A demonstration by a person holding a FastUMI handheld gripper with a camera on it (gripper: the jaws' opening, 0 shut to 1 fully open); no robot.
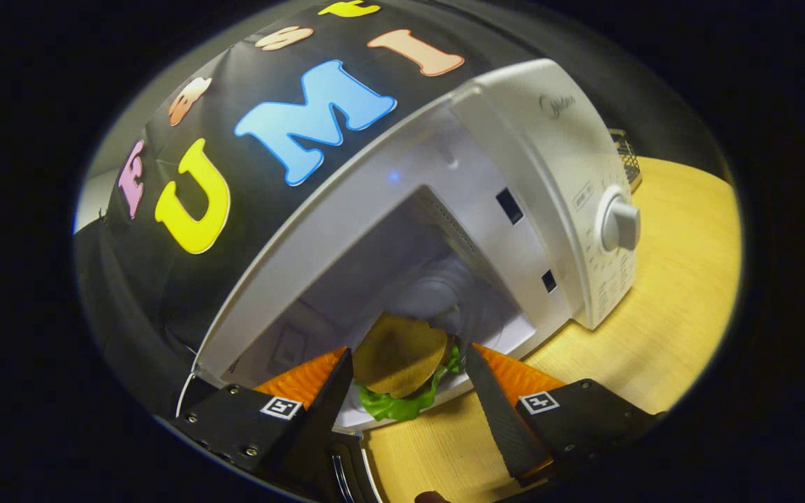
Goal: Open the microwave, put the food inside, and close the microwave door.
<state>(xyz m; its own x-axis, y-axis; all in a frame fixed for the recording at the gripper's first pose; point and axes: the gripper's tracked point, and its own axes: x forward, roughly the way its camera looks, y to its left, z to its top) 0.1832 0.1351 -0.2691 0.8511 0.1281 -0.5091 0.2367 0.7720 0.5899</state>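
While my tool [408, 363] grips the burger [402, 367] between both fingers, the food hangs at the open microwave [514, 202] mouth, over its front sill. Past it, at 12 o'clock, lies the white cavity; the knob [619, 223] sits at 2 o'clock, above the wooden table [661, 335].

The microwave [514, 230] stands open at frame centre, its cavity mouth [388, 279] offering free passage between the top wall and the right-hand control panel [584, 209], though the burger [402, 363], held between the fingers of the gripper [409, 367], blocks the lower opening, while bare wooden table [682, 279] lies clear at right.
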